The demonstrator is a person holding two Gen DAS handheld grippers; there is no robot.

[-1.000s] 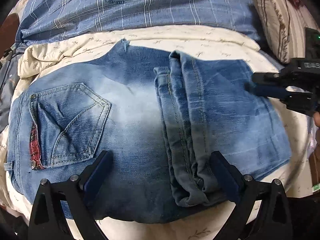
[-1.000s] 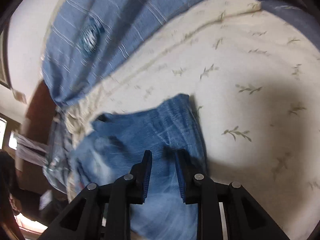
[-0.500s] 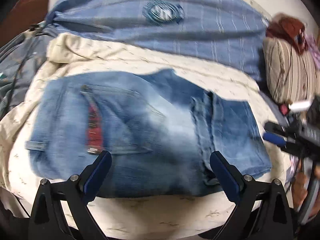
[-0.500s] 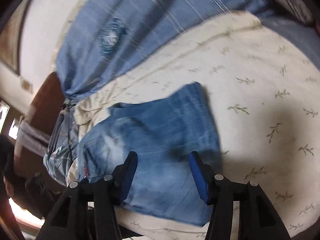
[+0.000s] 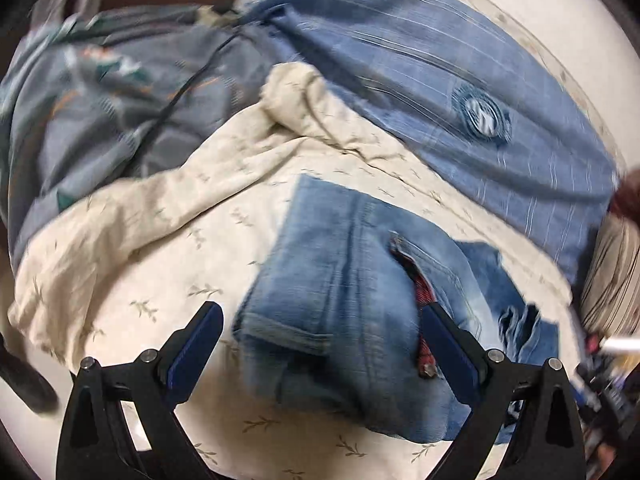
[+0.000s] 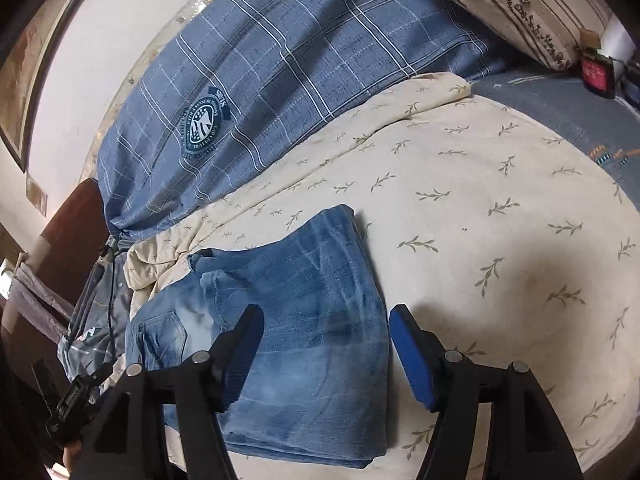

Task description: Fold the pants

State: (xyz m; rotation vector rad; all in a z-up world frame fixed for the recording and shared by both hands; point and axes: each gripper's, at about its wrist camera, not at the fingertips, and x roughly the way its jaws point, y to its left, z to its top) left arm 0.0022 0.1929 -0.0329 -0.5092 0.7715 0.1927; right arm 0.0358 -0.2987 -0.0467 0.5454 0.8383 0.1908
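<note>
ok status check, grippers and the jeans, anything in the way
Left gripper open, holding nothing. Right gripper opening, nothing pinched. Jeans folded flat on the cream sheet. Nothing in the way.

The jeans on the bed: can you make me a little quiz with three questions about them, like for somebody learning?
1. True or false: the folded jeans lie on the cream sheet with leaf sprigs.
2. Which is holding the jeans: A the left gripper, B the right gripper, C neither?
3. Fill in: behind the jeans lies a blue checked cover with a round ____ on it.

Key
1. True.
2. C. The left gripper's jaws stand wide open and the right gripper's jaws are opening; the jeans show between the fingers, but no pad presses on them.
3. Badge.
</note>
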